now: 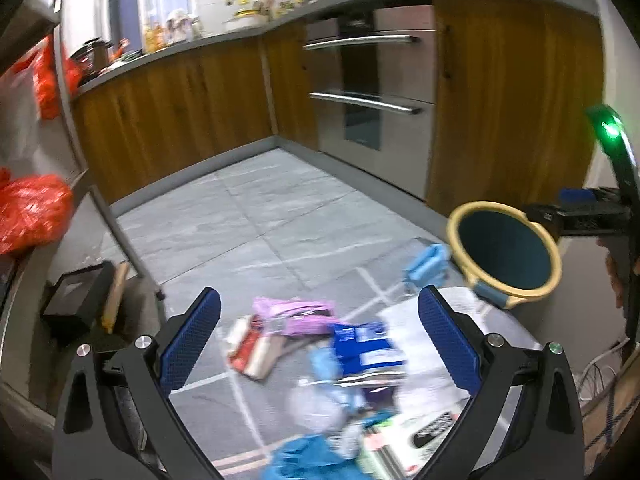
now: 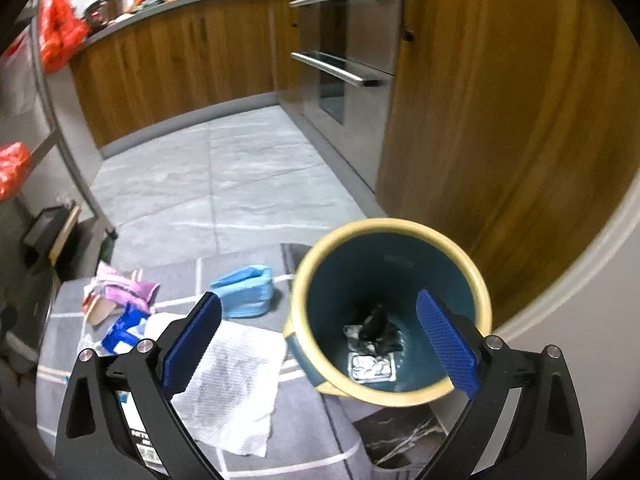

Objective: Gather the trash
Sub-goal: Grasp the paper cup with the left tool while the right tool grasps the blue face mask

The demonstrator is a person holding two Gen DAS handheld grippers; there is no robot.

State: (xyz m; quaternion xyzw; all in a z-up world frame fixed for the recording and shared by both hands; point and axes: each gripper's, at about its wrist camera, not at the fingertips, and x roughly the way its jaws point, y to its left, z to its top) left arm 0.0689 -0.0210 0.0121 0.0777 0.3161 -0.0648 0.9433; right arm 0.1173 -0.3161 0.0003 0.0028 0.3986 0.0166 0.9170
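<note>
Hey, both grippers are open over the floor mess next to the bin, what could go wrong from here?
1. The pile of pink, red and blue wrappers overlaps, so the open left gripper may pinch several pieces and drop some.
2. The white paper towel lies flat on the grey mat; the fingers might snag the mat too.
3. The round blue bin with a yellow rim sits right beneath the open right gripper, so a careless swing could tip it, spilling the foil trash inside.
</note>
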